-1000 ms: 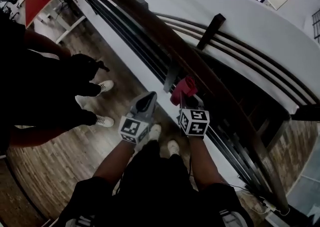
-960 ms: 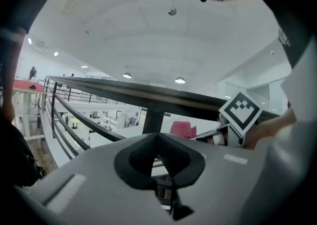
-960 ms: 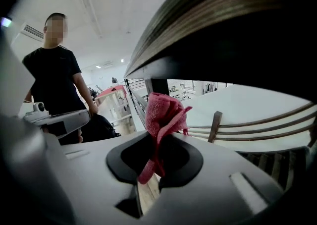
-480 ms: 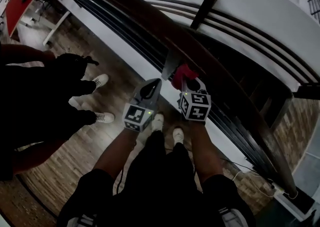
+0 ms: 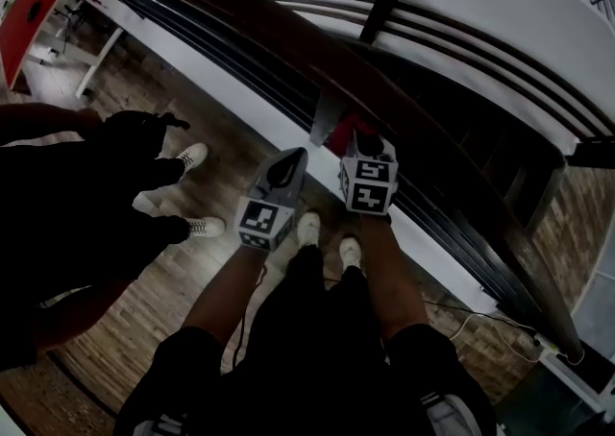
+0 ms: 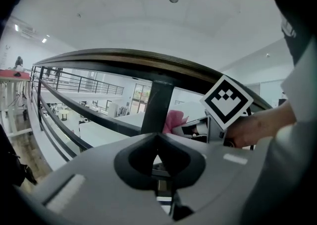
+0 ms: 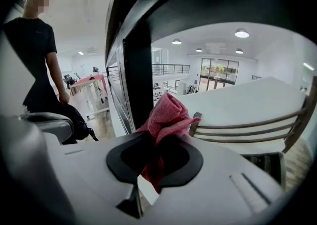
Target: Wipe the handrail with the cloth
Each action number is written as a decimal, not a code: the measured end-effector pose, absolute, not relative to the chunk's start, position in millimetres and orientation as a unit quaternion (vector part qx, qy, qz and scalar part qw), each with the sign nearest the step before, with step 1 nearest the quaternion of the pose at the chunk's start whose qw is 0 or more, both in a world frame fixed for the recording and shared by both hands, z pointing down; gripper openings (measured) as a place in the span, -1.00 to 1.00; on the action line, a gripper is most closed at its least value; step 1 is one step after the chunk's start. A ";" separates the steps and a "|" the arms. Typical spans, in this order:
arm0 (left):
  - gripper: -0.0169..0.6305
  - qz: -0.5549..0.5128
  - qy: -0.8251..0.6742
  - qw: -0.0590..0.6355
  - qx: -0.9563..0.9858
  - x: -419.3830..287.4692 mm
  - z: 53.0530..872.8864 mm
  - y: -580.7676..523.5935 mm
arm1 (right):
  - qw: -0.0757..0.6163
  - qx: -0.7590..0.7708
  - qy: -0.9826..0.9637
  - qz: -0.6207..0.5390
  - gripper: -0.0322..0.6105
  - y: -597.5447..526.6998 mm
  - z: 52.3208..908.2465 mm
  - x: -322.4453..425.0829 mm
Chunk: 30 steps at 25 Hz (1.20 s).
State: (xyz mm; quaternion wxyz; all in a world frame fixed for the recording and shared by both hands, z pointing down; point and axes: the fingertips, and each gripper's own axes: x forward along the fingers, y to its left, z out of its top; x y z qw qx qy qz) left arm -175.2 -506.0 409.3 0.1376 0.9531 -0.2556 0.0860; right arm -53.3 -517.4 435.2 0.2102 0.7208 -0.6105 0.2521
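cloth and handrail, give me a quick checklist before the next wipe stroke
1. Cloth clamped in right gripper: ok.
2. Cloth pressed on handrail: not ok, it sits below the rail with a gap showing above it.
3. Post out of the stroke's way: not ok, it stands close beside the cloth.
4. Left gripper shut and empty: ok.
5. Bystander apart from the rail: ok.
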 end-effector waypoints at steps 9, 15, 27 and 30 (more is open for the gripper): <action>-0.95 0.098 -0.232 0.149 0.956 -164.5 412.7 -501.2 | 0.250 0.732 -0.594 0.221 -0.77 -510.5 434.3 -49.6; -0.95 0.096 -0.221 0.152 0.959 -152.1 406.3 -491.5 | 0.252 0.735 -0.589 0.220 -0.77 -493.0 432.0 -43.3; -0.95 0.120 -0.187 0.140 0.965 -120.2 413.1 -450.5 | 0.243 0.749 -0.573 0.229 -0.77 -441.9 433.0 -12.3; -0.95 0.122 -0.183 0.143 0.965 -115.0 413.6 -439.8 | 0.241 0.753 -0.568 0.231 -0.77 -431.5 432.7 -6.2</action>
